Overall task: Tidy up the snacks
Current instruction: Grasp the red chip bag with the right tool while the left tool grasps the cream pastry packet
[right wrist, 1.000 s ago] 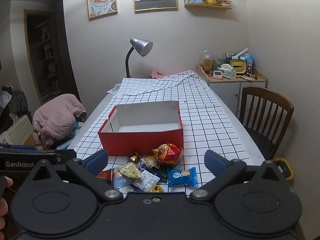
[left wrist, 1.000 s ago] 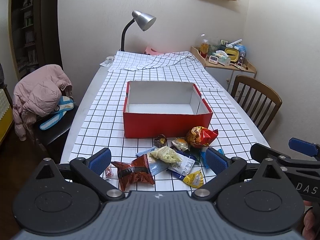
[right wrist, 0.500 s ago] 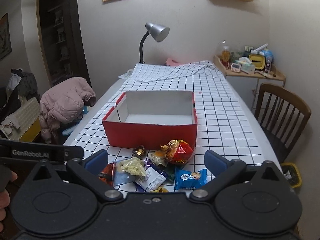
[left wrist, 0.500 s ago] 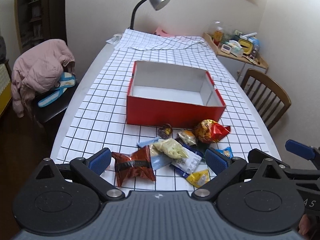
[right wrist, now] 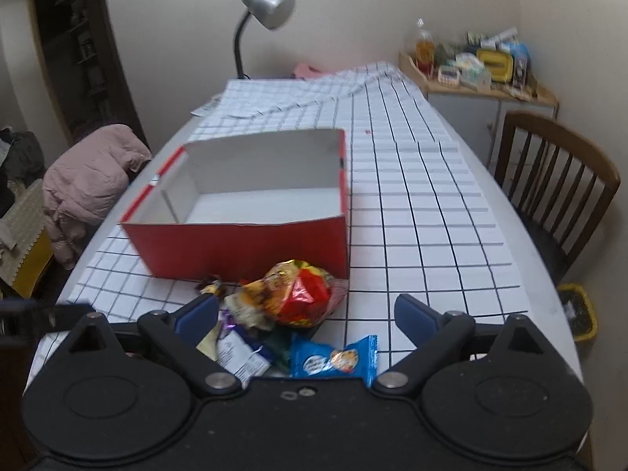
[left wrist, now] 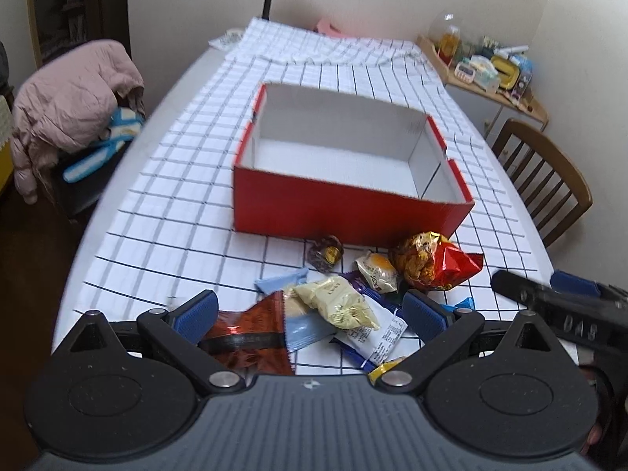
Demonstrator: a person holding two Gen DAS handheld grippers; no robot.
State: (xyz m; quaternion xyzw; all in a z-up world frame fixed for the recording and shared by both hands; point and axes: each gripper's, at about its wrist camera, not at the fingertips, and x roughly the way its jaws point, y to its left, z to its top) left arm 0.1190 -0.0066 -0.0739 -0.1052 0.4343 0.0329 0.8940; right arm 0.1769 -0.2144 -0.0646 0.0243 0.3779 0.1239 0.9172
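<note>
A pile of snack packets lies on the checked tablecloth in front of an empty red box (left wrist: 345, 208) (right wrist: 243, 243). My left gripper (left wrist: 310, 312) is open just above the pile; a pale yellow packet (left wrist: 337, 302) and a dark red packet (left wrist: 251, 333) lie between its fingers, untouched. My right gripper (right wrist: 306, 312) hovers over the red and gold bag (right wrist: 302, 294), its jaws closing but still wide, pads clear of it. A blue packet (right wrist: 333, 359) lies just below. The right gripper's arm shows at the left wrist view's right edge.
A wooden chair (right wrist: 557, 192) stands at the table's right side. A pink jacket (left wrist: 74, 106) hangs over a chair on the left. A desk lamp (right wrist: 259, 19) and bunched cloth are at the table's far end. A yellow bin (right wrist: 579, 314) sits on the floor.
Both grippers have come forward and down toward the snack pile, which now lies between their fingers. The snacks and box have not moved.
</note>
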